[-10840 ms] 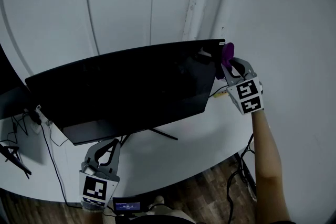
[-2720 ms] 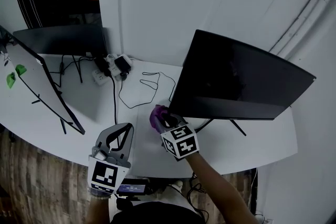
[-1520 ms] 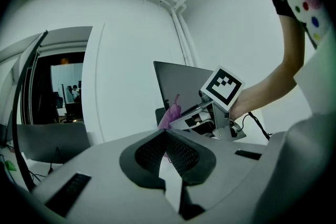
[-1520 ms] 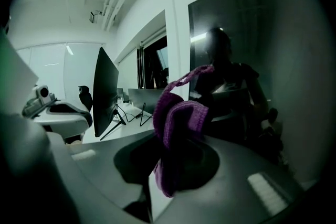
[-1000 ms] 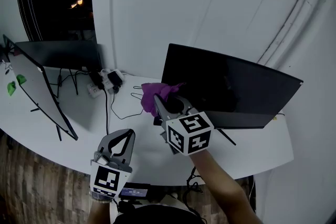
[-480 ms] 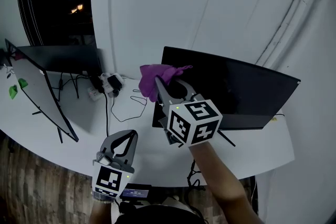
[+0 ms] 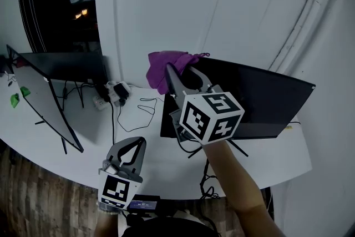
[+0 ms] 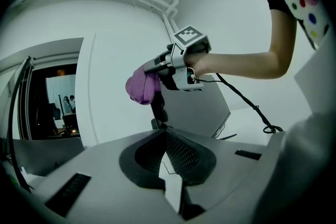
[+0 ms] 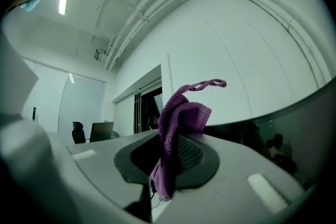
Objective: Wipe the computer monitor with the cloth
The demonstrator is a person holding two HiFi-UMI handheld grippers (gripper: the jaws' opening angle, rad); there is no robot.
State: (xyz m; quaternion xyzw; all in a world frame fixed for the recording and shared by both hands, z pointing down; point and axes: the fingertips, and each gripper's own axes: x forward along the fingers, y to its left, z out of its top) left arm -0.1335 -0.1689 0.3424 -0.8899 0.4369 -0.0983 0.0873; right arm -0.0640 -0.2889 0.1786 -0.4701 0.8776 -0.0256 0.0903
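My right claw [image 7: 181, 71] is clamped on the cloth [image 7: 165, 64] at an upper corner of the monitor [image 7: 260, 102], I judge to start a wipe. My left claw [image 7: 131, 147], pressed together and empty, waits low before the monitor.

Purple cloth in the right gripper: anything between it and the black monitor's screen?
Nothing visible does. The purple cloth, clamped in the right gripper, is at the upper left corner of the black monitor, with only air around it. Whether it already touches the screen cannot be told.

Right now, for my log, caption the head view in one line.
Right gripper holds a purple cloth near the monitor's upper left corner; left gripper hangs shut, empty.
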